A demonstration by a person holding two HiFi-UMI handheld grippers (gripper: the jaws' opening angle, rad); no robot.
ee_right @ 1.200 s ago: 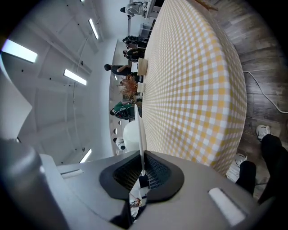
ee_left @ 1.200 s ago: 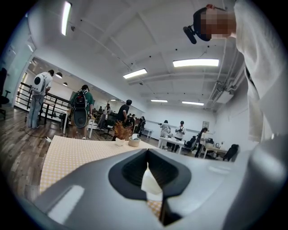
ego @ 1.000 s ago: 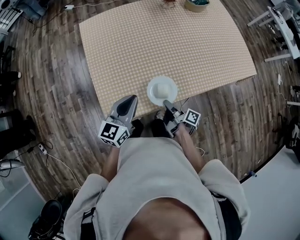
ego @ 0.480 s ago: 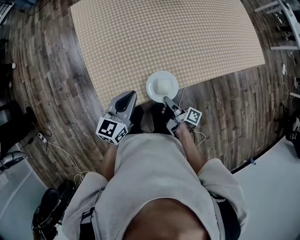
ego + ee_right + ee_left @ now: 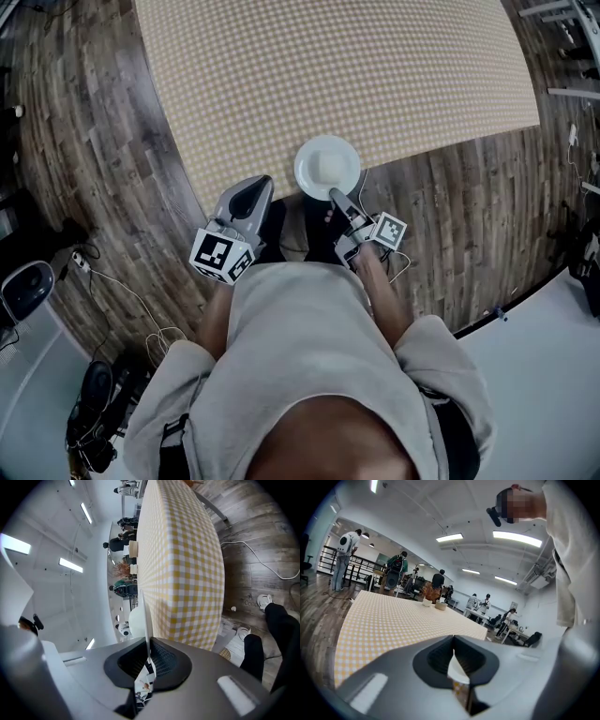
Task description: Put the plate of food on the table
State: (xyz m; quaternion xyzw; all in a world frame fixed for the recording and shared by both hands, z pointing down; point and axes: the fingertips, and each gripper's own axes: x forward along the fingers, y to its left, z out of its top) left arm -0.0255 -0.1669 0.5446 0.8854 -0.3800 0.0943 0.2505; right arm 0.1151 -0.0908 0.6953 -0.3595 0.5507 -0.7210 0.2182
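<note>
A white plate (image 5: 327, 167) with a pale mound of food (image 5: 326, 172) hangs level over the near edge of the table (image 5: 356, 75), which has a yellow checked cloth. My right gripper (image 5: 333, 195) is shut on the plate's near rim. In the right gripper view the plate (image 5: 146, 606) shows edge-on as a thin white line running into the right gripper (image 5: 149, 660), with the food (image 5: 136, 620) to its left. Whether the plate touches the cloth I cannot tell. My left gripper (image 5: 255, 185) is just left of the plate, shut and holding nothing. Beyond the left gripper (image 5: 453, 641) the table (image 5: 393, 620) stretches away.
Dark wooden floor (image 5: 84, 141) surrounds the table. Loose cables (image 5: 141, 309) lie on it at the left. The person's legs and shoes (image 5: 265, 634) stand below the table edge. A plant and bowls (image 5: 431, 599) sit at the table's far end, with people behind.
Both grippers have sunk a little, the plate still in the right one. The far end of the table with its bowls has slid out of the head view.
</note>
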